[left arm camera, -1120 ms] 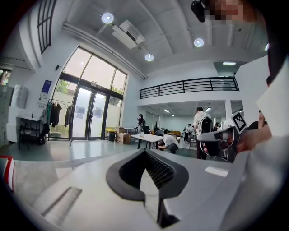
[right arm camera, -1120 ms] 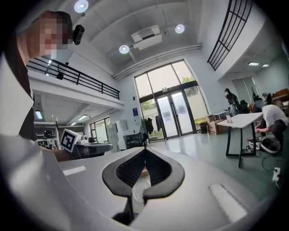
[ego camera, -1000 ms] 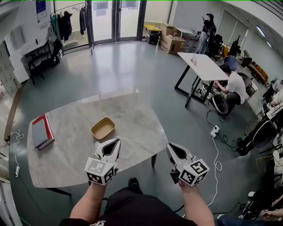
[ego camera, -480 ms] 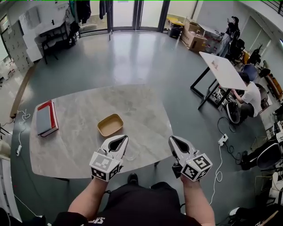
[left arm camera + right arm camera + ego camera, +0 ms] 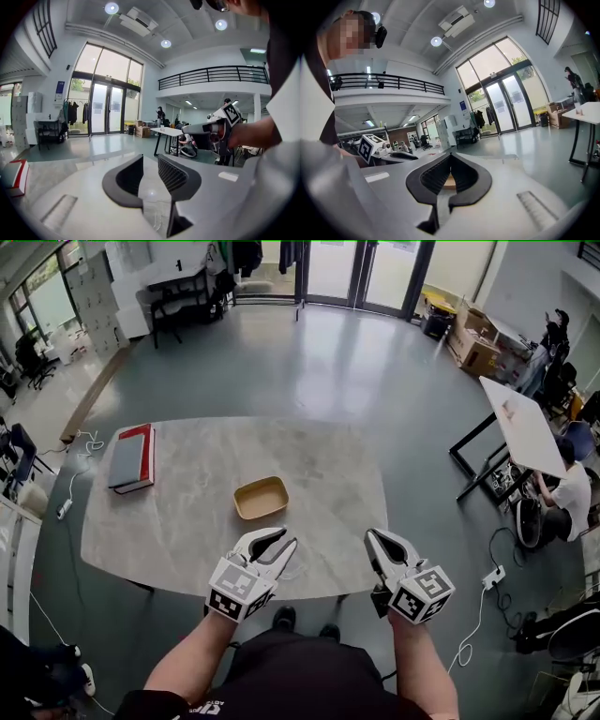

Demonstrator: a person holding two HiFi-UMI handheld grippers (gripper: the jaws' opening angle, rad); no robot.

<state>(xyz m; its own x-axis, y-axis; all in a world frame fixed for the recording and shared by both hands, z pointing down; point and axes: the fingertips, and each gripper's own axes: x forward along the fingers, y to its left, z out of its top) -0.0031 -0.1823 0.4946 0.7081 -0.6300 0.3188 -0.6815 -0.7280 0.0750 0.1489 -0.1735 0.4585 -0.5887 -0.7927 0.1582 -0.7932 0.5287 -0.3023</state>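
My left gripper point(image 5: 281, 539) hangs over the near edge of a marble table point(image 5: 187, 521), its jaws a little apart and nothing gripped between them. In the left gripper view the left gripper point(image 5: 150, 157) shows a narrow gap, with something clear and thin seen low through it. A tan tray point(image 5: 261, 497) lies just beyond the left gripper. My right gripper point(image 5: 373, 535) is off the table's near right edge, jaws closed tip to tip and holding nothing. The right gripper point(image 5: 450, 155) has a sliver of the tan tray point(image 5: 449, 182) showing between its jaws.
A grey and red book point(image 5: 131, 457) lies at the table's far left. A white table point(image 5: 522, 432) with a crouching person point(image 5: 566, 498) stands at the right, and cables point(image 5: 483, 601) run over the floor. Glass doors point(image 5: 101, 115) and a coat rack point(image 5: 75, 112) are at the back.
The left gripper's jaws have parted from shut to a narrow gap. The head view has swung, so the table now sits more central and the book further right.
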